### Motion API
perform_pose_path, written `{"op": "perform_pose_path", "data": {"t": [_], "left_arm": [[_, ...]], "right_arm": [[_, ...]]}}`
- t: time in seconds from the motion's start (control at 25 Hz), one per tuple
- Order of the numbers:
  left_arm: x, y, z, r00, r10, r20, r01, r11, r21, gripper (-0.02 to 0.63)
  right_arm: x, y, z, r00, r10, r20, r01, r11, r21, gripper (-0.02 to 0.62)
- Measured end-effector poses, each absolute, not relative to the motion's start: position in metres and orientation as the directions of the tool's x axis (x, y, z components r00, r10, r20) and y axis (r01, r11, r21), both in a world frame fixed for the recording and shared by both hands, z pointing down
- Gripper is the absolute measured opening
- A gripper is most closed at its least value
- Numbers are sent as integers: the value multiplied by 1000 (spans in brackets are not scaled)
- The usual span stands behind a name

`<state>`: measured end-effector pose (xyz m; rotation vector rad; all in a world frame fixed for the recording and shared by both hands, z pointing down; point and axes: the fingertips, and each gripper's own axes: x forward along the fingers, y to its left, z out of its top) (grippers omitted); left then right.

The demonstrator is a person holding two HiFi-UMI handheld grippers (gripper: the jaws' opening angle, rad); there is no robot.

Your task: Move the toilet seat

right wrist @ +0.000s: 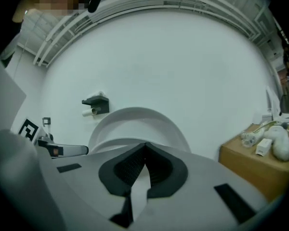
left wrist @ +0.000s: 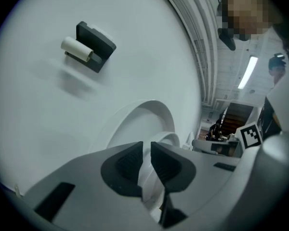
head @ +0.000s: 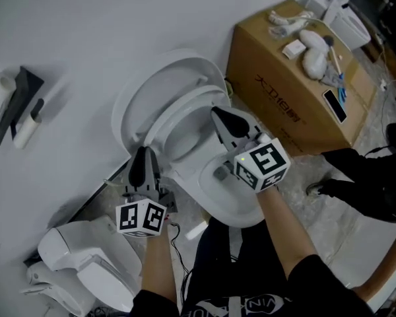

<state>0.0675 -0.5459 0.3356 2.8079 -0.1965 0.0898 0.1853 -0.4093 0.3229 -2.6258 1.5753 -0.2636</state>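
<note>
Gripping the thin edge of the half-raised toilet seat with the left hand-held gripper, at the seat's eight o'clock. Holding the right hand-held gripper closed tip to tip, nothing between, by its three o'clock side. Backed at eleven o'clock by the upright lid.

Head view looks steeply down on the toilet from close above. Both gripper views face the wall, level, sharing the raised lid and paper-roll holder.
</note>
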Motion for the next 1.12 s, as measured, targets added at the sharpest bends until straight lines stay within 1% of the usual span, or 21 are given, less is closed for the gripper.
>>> {"op": "perform_pose_path", "data": {"t": [0.08, 0.2, 0.36, 0.64, 0.76, 0.88, 1.12], "left_arm": [[63, -535, 329, 990, -123, 66, -137, -952, 273, 41], [56, -511, 327, 989, -120, 84, -134, -973, 189, 7], [38, -475, 327, 984, -149, 99, -161, -977, 137, 5], [-21, -444, 311, 968, -231, 97, -237, -969, 63, 5], [-44, -432, 303, 962, -260, 90, -266, -962, 65, 5], [-62, -419, 296, 962, -261, 79, -266, -962, 65, 5], [-89, -399, 280, 963, -253, 96, -260, -963, 66, 5]], "right_arm": [[174, -394, 315, 458, -884, 96, -872, -468, -146, 8], [150, -377, 308, 422, -903, 81, -894, -429, -127, 9], [115, -346, 307, 361, -930, 66, -919, -366, -144, 9], [51, -310, 301, 315, -946, 72, -936, -322, -140, 9], [31, -297, 293, 309, -949, 63, -942, -314, -117, 9], [18, -290, 284, 309, -950, 36, -945, -312, -98, 9], [-8, -290, 259, 282, -959, 7, -955, -282, -89, 9]]}}
